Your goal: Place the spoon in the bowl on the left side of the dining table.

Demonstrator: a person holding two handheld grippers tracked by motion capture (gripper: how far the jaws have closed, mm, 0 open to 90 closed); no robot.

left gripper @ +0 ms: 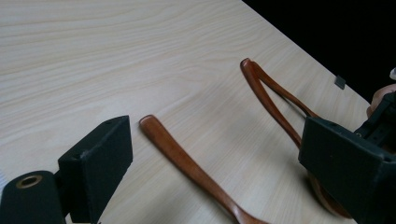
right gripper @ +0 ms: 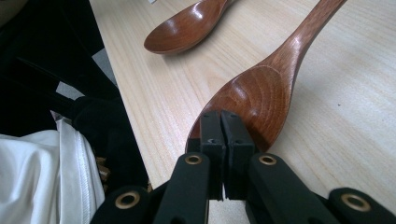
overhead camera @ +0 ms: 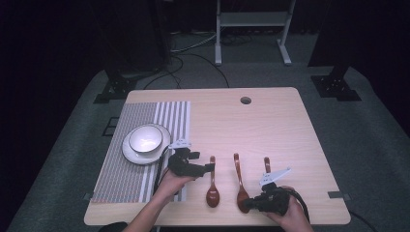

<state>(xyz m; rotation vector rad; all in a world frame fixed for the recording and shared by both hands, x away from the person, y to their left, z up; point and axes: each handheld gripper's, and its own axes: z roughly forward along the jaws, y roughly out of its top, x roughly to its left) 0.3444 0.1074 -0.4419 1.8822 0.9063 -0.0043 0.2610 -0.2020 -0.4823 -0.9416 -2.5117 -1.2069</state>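
Three wooden spoons lie side by side near the bench's (overhead camera: 290,125) front edge, and the right gripper (right gripper: 223,140) has its fingers pressed together at the rim of the middle spoon's (right gripper: 261,93) bowl, pinching its edge as far as I can tell. The left gripper (left gripper: 210,158) hangs with fingers apart over the left spoon's (left gripper: 182,158) handle. These spoons look light, stiff and glossy, so probably slippery; I'd grip mid-handle.

Bright light from above on the pale surface (overhead camera: 270,130); dark room all around. Soft shadows beside the spoons (left gripper: 187,161). Shiny glare on the near spoon bowl (right gripper: 261,95). Blurry black fingers (right gripper: 223,135) close up.
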